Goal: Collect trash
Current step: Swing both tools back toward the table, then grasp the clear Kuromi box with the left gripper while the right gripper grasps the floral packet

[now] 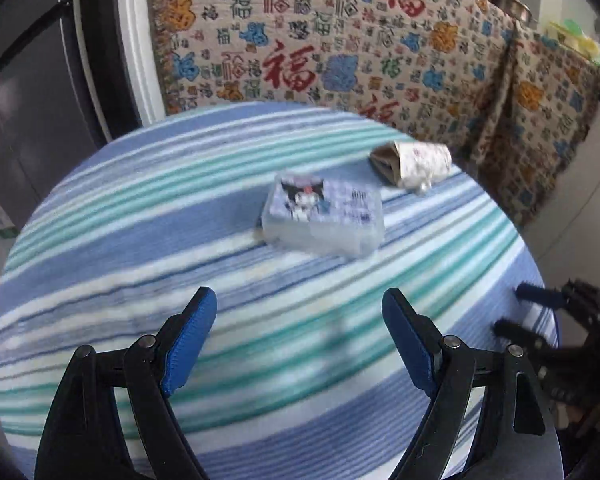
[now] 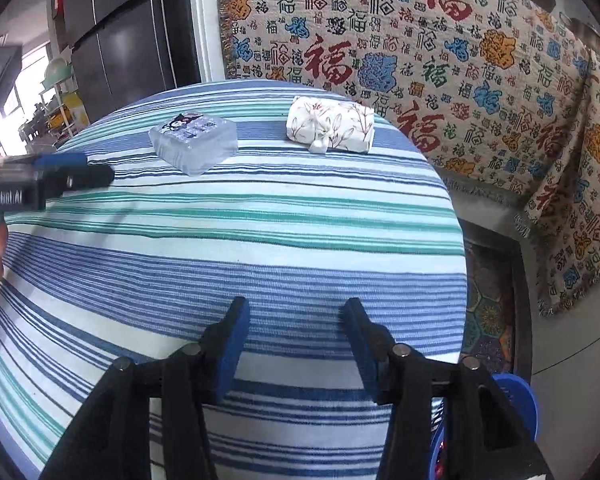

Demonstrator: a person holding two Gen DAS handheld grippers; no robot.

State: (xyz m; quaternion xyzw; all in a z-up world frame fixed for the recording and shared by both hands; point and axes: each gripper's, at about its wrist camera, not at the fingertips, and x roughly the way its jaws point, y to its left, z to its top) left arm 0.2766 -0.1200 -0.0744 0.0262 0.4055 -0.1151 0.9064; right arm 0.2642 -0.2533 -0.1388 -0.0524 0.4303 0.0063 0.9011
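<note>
Beside the striped tablecloth (image 2: 260,220), only the right wrist view shows a blue bin (image 2: 520,404); both grippers, left gripper (image 1: 299,308) and right gripper (image 2: 296,316), hover with jaws spread, holding nothing.

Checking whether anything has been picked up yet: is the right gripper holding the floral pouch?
No. The right gripper is open and empty above the striped tablecloth, while the floral pouch lies far ahead on it.

Two wrist views, low over one striped table (image 1: 140,216) (shared), facing the patterned blanket (image 2: 480,60).
</note>
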